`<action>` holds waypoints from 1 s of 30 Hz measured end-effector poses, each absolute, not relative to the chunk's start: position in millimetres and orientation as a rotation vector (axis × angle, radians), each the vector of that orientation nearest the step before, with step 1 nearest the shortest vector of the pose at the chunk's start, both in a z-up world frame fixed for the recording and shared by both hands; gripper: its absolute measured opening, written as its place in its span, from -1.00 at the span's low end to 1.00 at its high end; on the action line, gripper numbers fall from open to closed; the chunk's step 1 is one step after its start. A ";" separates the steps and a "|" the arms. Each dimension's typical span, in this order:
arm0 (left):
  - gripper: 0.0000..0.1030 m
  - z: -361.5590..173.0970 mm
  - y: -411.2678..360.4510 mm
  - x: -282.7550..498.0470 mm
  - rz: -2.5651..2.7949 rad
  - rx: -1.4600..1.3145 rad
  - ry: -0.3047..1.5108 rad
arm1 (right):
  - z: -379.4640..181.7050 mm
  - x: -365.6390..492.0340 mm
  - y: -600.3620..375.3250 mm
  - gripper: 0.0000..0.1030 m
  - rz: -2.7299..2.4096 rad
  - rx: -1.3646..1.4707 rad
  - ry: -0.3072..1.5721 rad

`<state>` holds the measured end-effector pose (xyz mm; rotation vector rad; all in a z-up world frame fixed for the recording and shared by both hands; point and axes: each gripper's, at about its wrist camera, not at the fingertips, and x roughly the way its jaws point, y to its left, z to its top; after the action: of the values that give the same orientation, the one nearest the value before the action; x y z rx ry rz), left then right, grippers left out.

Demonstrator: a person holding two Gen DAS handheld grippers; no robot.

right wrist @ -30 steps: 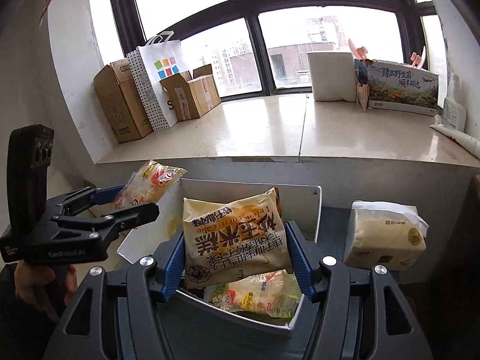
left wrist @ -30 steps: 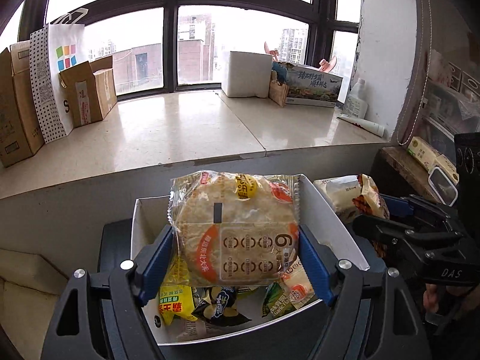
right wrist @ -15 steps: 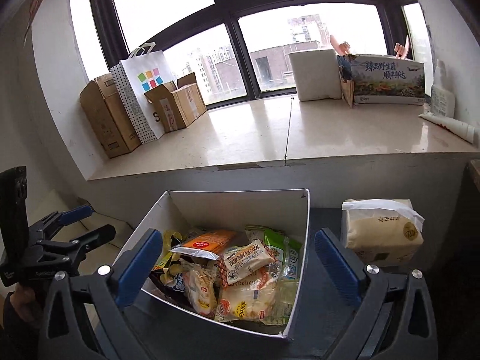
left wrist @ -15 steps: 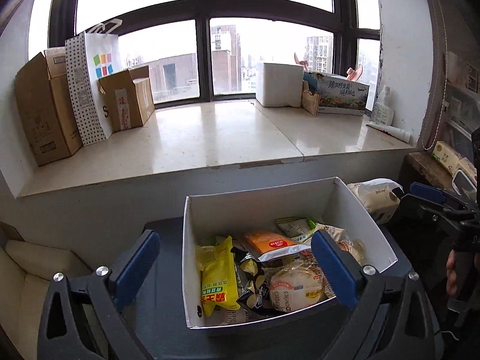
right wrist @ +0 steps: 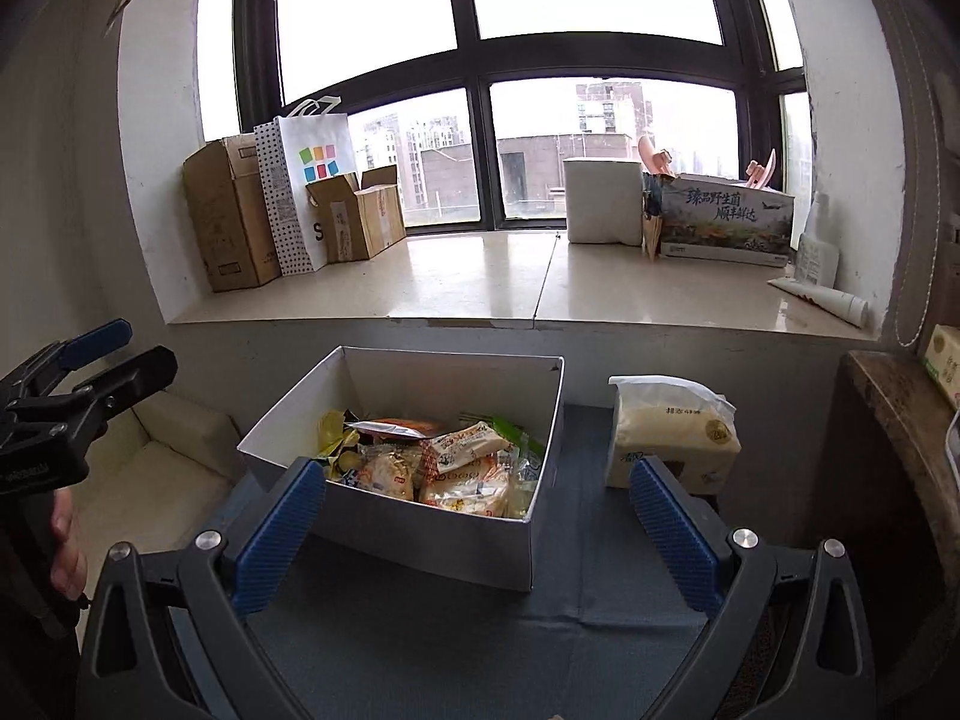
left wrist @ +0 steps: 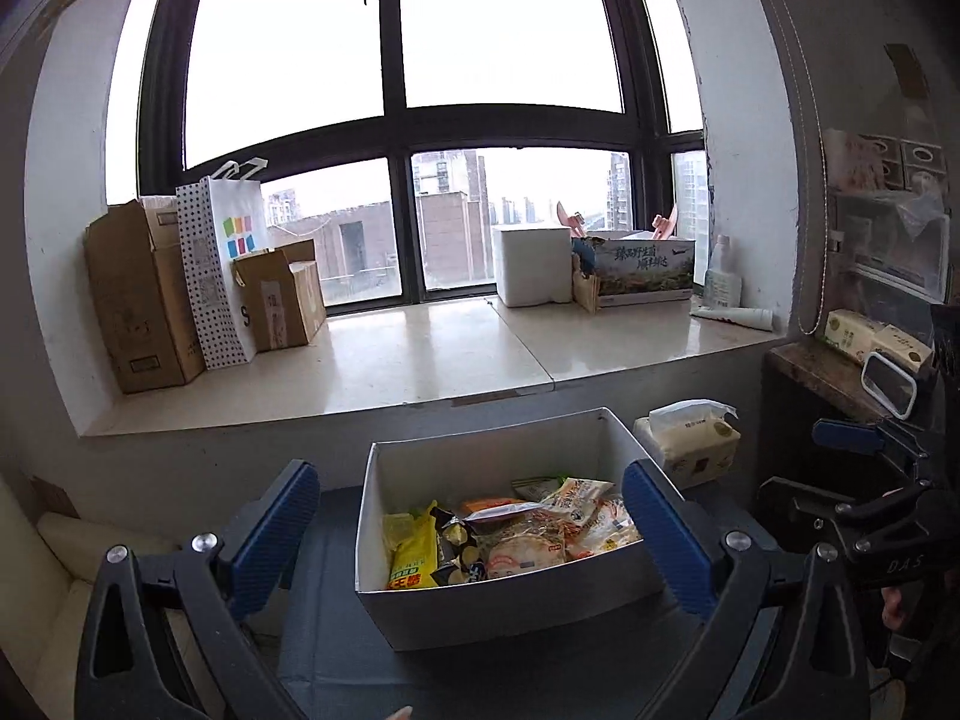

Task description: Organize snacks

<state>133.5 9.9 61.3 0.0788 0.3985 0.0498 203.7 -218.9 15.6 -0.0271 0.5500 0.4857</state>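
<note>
Both grippers empty, snacks in box.
Left gripper (left wrist: 471, 531) and right gripper (right wrist: 474, 525) fingers spread wide above the white cardboard box (right wrist: 420, 531); mixed plastic snack packets (right wrist: 444, 465) piled inside, on the dark blue tabletop (right wrist: 456, 642).

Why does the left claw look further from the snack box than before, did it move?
Yes. The left claw pulled back and up from the white box, which looks smaller and lower against the windowsill. It's open and empty.
</note>
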 end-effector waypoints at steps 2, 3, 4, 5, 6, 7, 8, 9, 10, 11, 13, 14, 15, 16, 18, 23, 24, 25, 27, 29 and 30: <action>1.00 57.6 4.1 127.1 0.024 0.088 0.431 | 14.6 194.2 -220.6 1.00 0.499 -0.014 0.544; 1.00 54.0 1.8 124.5 0.011 0.086 0.450 | 14.8 190.4 -221.2 1.00 0.512 -0.003 0.545; 1.00 50.4 0.0 122.1 0.002 0.083 0.465 | 14.9 185.5 -222.0 1.00 0.516 0.009 0.542; 1.00 46.9 -1.8 119.8 -0.002 0.079 0.476 | 14.7 180.6 -223.7 1.00 0.513 0.021 0.530; 1.00 43.7 -3.8 118.3 0.000 0.082 0.489 | 13.8 176.4 -224.8 1.00 0.512 0.028 0.525; 1.00 41.0 -5.5 116.9 0.002 0.080 0.499 | 11.7 174.1 -225.2 1.00 0.517 0.031 0.537; 1.00 38.4 -7.3 115.4 -0.003 0.078 0.508 | 9.1 172.8 -225.6 1.00 0.519 0.037 0.555; 1.00 36.3 -9.5 114.1 -0.008 0.083 0.514 | 6.7 171.2 -226.9 1.00 0.520 0.052 0.568; 1.00 34.5 -11.5 112.6 -0.007 0.084 0.518 | 4.5 168.9 -229.1 1.00 0.540 0.081 0.576; 1.00 33.0 -13.5 111.3 -0.006 0.090 0.526 | 3.0 166.3 -230.6 1.00 0.556 0.104 0.582; 1.00 33.5 -16.1 108.1 -0.006 0.092 0.525 | 2.8 159.0 -231.6 1.00 0.543 0.096 0.573; 1.00 34.1 -17.1 106.1 -0.012 0.088 0.521 | 3.9 154.2 -231.0 1.00 0.524 0.071 0.559; 1.00 34.8 -17.8 104.5 -0.018 0.085 0.518 | 5.5 149.8 -231.1 1.00 0.510 0.049 0.542; 1.00 35.0 -18.2 103.9 -0.025 0.082 0.517 | 6.6 146.1 -231.0 1.00 0.498 0.034 0.531; 1.00 32.6 -19.7 105.4 -0.032 0.079 0.532 | 6.3 143.6 -230.8 1.00 0.503 0.028 0.537; 1.00 23.0 -16.3 108.0 -0.071 0.020 0.586 | -1.1 142.5 -227.9 1.00 0.530 0.030 0.576; 1.00 20.7 -14.3 108.7 -0.076 0.000 0.603 | -2.5 140.8 -226.5 1.00 0.538 0.026 0.576; 1.00 18.5 -12.3 109.2 -0.080 -0.015 0.617 | -4.2 139.9 -225.0 1.00 0.542 0.021 0.582; 1.00 14.2 -8.6 108.8 -0.070 -0.031 0.633 | -7.6 138.4 -222.3 1.00 0.549 0.016 0.598; 1.00 8.9 -5.0 108.0 -0.061 -0.040 0.653 | -11.8 137.5 -219.3 1.00 0.555 0.012 0.618; 1.00 6.2 -3.9 107.6 -0.060 -0.042 0.662 | -13.8 136.7 -217.9 1.00 0.559 0.009 0.625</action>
<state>107.6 -3.9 6.2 -0.0423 0.6618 -0.0603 136.7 -217.9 -13.8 0.0090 0.6247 0.5586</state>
